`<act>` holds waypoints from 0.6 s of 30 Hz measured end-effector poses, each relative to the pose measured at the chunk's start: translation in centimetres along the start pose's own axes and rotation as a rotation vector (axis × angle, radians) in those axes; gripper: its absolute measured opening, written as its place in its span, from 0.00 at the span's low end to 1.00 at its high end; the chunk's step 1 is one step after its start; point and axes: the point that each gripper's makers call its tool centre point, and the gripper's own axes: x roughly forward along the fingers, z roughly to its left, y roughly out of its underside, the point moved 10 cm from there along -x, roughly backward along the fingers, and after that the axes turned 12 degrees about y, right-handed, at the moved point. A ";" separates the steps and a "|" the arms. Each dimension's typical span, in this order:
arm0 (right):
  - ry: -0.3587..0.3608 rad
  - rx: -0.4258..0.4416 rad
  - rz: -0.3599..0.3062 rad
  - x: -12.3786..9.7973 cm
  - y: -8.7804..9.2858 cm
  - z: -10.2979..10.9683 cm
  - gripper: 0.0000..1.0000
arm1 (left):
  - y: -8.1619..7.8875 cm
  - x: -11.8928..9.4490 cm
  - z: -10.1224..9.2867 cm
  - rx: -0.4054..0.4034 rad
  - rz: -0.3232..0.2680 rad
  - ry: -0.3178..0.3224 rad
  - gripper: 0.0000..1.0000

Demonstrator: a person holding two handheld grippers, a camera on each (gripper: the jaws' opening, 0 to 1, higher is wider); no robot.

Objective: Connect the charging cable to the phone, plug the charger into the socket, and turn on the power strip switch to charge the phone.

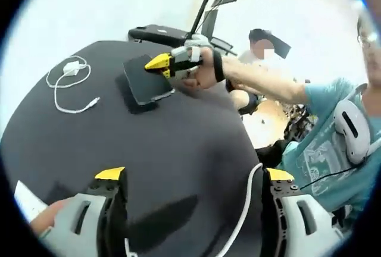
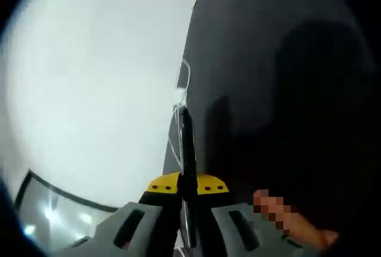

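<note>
Right gripper (image 2: 186, 187) clamped on the phone (image 2: 187, 150), seen edge-on between its yellow tips. Phone (image 1: 147, 78) lifted at one end over the dark table (image 1: 178, 144). Left gripper (image 1: 196, 176) spread wide, holding nothing. White charging cable (image 1: 71, 81) coiled well apart.

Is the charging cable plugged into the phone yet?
No. The white charging cable lies coiled on the dark table, its free end apart from the phone, which the right gripper grips at its edge.
</note>
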 end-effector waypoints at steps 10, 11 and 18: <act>0.120 0.094 -0.198 -0.8 -0.4 -2.4 0.05 | -0.3 1.5 0.3 0.015 0.005 -0.029 0.85; 0.136 0.088 -0.203 -0.8 -0.2 -2.5 0.06 | -0.5 1.5 0.3 0.024 -0.003 -0.033 0.84; 0.163 -0.136 -0.237 -2.7 1.0 -1.5 0.43 | -1.1 0.9 1.4 0.095 -0.041 -0.066 0.82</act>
